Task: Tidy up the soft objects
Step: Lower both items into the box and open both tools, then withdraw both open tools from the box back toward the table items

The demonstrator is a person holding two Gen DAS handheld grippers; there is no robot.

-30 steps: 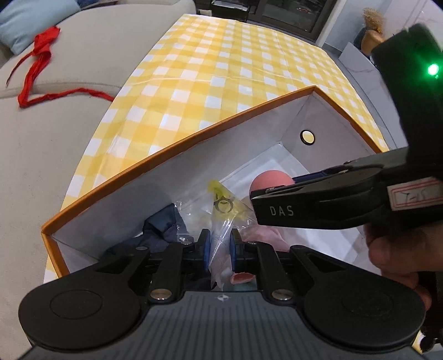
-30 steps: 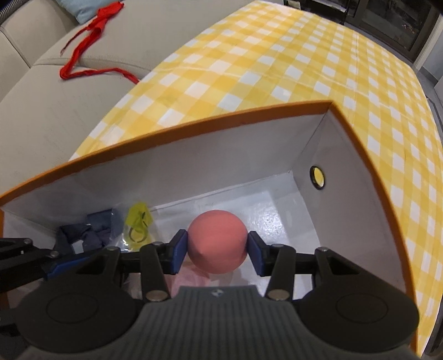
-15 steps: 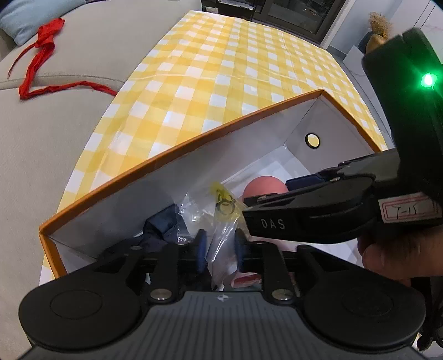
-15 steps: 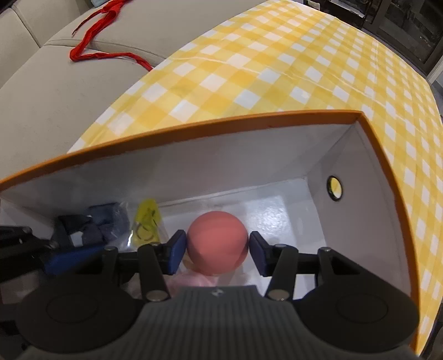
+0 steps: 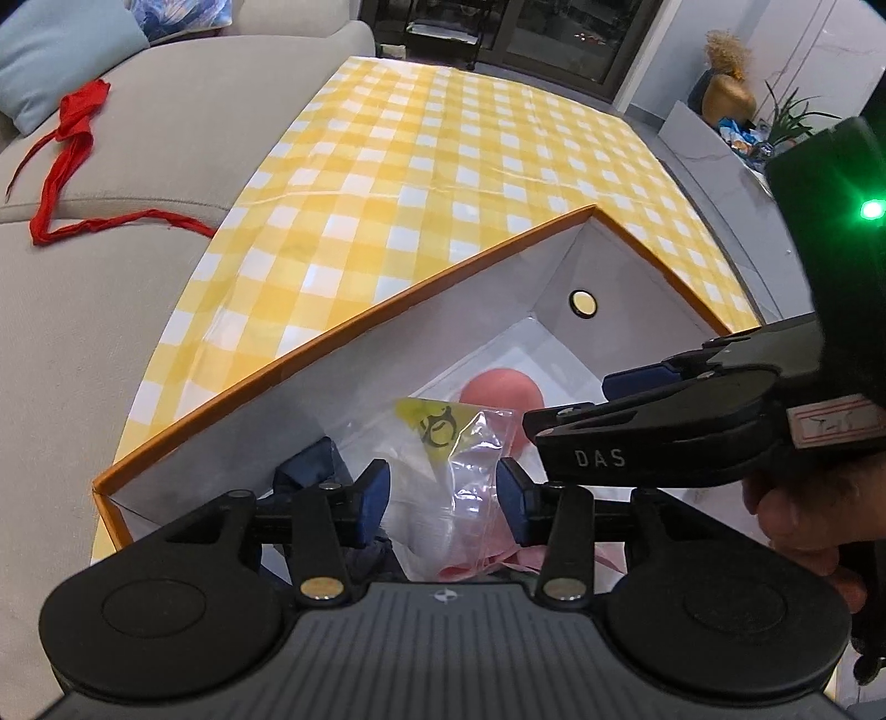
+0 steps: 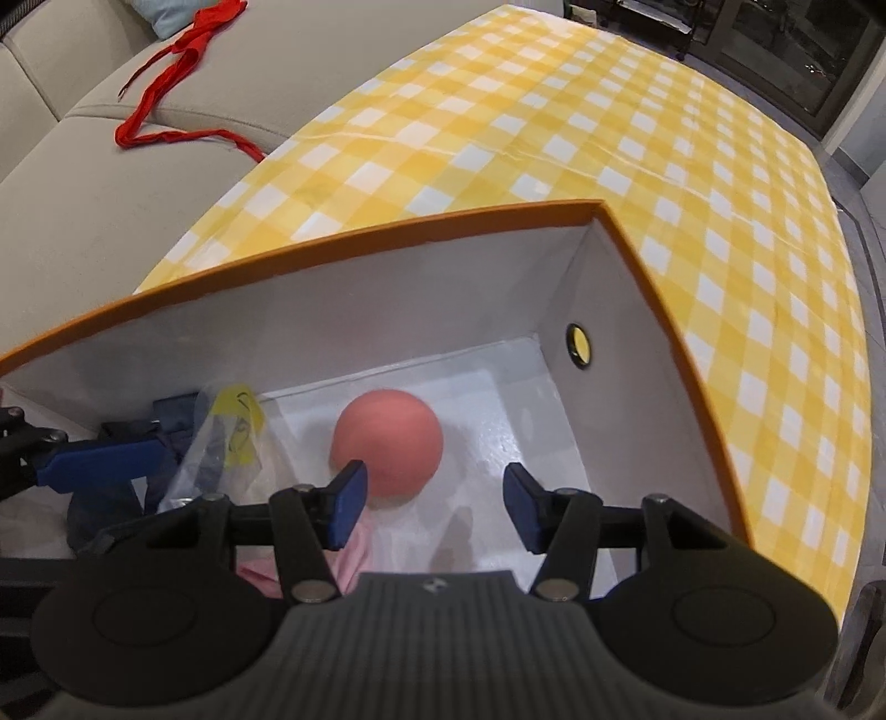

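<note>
An orange-rimmed box [image 5: 354,327] with white walls stands on the checked table; it also shows in the right wrist view [image 6: 387,224]. Inside lie a pink ball [image 6: 387,448], a clear plastic bag with a yellow tag [image 5: 443,443], dark blue cloth [image 5: 307,465] and pink cloth [image 6: 349,554]. My left gripper [image 5: 443,501] is open over the bag, which lies loose between the jaws. My right gripper [image 6: 432,504] is open above the box floor, the ball resting free just beyond its left finger. The ball [image 5: 501,399] and right gripper also show in the left wrist view.
A yellow-and-white checked cloth [image 5: 470,155] covers the table beyond the box. A beige sofa [image 5: 83,288] on the left carries a red ribbon [image 5: 66,149] and a blue cushion [image 5: 61,50]. A gold vase [image 5: 728,97] and plant stand far right.
Both grippers have opened. The right one let go of the pink ball, which now rests on the box floor. The left one released the plastic bag, and both have lifted back a little.
</note>
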